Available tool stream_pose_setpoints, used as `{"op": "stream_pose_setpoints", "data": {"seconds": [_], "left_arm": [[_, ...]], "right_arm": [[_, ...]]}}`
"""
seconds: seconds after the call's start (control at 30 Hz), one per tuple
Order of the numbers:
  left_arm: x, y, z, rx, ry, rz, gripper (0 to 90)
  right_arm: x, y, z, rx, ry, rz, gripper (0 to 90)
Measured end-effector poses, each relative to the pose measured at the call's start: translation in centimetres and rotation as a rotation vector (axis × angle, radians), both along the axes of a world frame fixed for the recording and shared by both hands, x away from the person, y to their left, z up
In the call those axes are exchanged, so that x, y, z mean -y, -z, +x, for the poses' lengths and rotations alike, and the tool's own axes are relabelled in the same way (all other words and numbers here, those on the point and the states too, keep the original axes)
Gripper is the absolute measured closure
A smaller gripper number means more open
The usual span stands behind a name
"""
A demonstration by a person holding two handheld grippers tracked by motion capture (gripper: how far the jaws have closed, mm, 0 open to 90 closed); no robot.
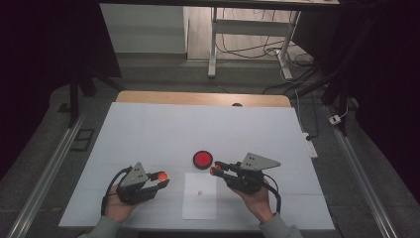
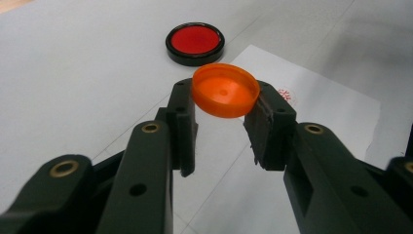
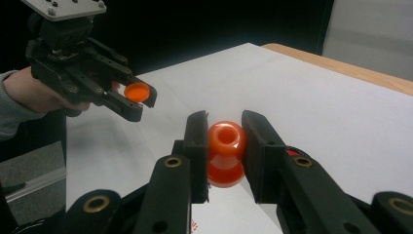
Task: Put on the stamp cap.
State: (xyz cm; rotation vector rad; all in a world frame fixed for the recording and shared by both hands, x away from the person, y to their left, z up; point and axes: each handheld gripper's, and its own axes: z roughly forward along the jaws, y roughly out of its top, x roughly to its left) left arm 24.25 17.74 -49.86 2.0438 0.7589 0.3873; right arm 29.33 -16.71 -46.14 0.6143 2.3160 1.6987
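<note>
My left gripper (image 1: 162, 179) is shut on a round orange cap (image 2: 225, 90), pinched by its rim between the two pads above the table; the cap (image 3: 136, 91) also appears in the right gripper view. My right gripper (image 1: 216, 170) is shut on an orange spool-shaped piece (image 3: 226, 153) with a hollow top, held upright. A red pad in a black round case (image 1: 202, 159) lies on the table just behind and between the two grippers. In front of it lies a white paper sheet (image 1: 200, 196) bearing a small red mark (image 2: 285, 93).
A large white mat (image 1: 148, 134) covers the wooden table, whose far edge (image 1: 203, 97) shows behind it. A small dark object (image 1: 236, 104) sits at that far edge. Metal rails run along both sides, with cables and a desk frame on the floor beyond.
</note>
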Motion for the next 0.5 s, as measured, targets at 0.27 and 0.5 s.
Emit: {"op": "stream_pose_setpoints", "data": {"seconds": [0.27,0.5], "left_arm": [[1.1,-0.2,0.2,0.005,0.024,0.008,64.7],[2.2,-0.3,0.5,0.009,0.046,0.018,64.6]], "right_arm": [[0.1,-0.1,0.0,0.002,0.003,0.005,73.4],[0.0,-0.1,0.0,0.002,0.002,0.006,73.4]]}}
